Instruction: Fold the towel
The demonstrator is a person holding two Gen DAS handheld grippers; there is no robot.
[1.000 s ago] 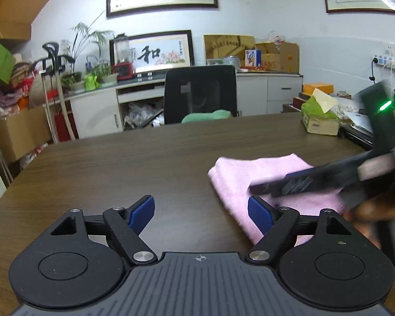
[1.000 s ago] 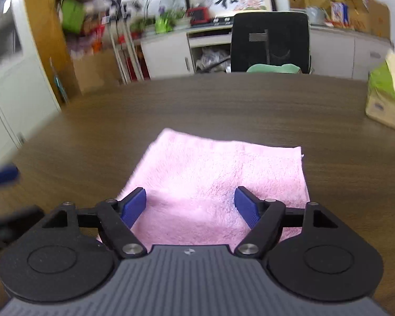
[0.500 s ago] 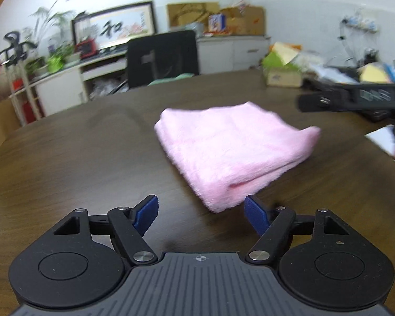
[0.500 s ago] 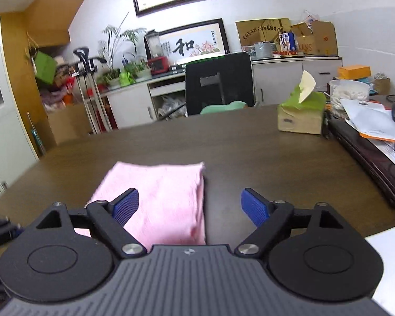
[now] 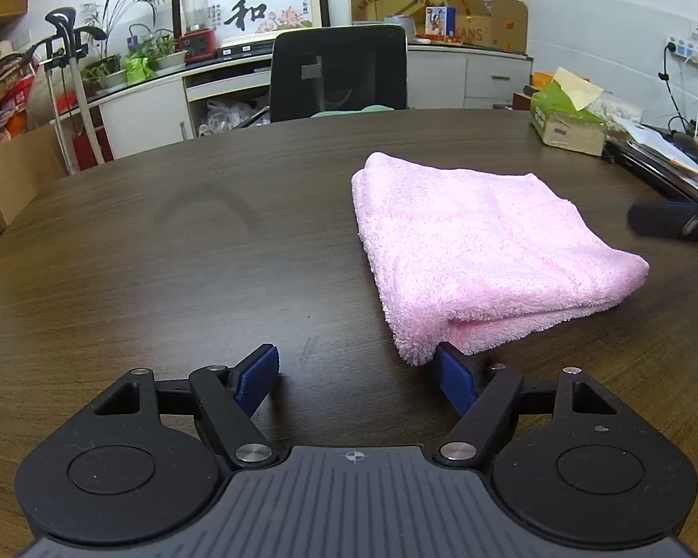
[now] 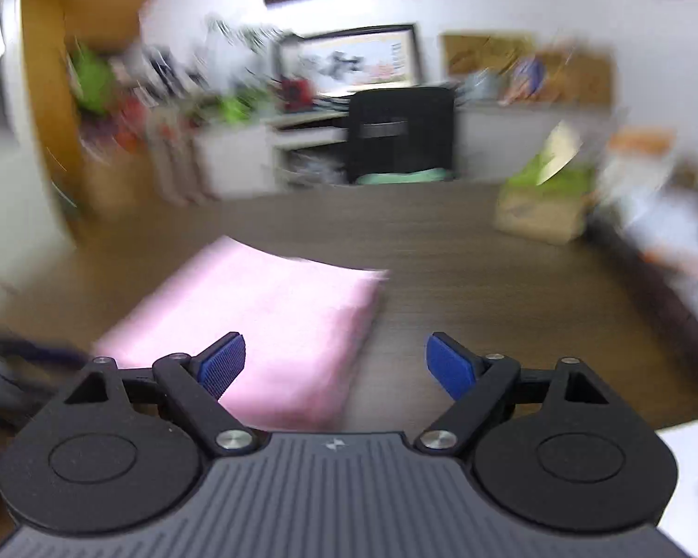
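Left wrist view, nearest first: the left gripper [image 5: 356, 374] fills the bottom of the frame, its two blue-padded fingers spread wide with bare wood between them. Nothing is held. The right-hand pad sits just beside the nearest corner of the towel [image 5: 484, 244], possibly brushing the pile; contact cannot be confirmed.

The towel is pink and fluffy, lying on the dark wooden table [image 5: 163, 255] to the right of centre. It is already folded into a thick, roughly square bundle, with stacked layers showing along its near right edge and a rounded fold on its left side. Past it, at the right edge of the frame, a dark blurred shape is probably part of the right gripper. Farther back stand a green tissue box [image 5: 567, 116], then a black office chair [image 5: 339, 74] at the table's far side, with cabinets and framed calligraphy behind.

Right wrist view is heavily blurred. The right gripper [image 6: 335, 362] is also spread wide and holds nothing; the towel lies under and beyond its left finger, the table under its right finger.

Judging by the layered bundle and both empty grippers, the folding looks largely done. What may remain is one more fold or a tidying of the edges; the pictures do not settle which.
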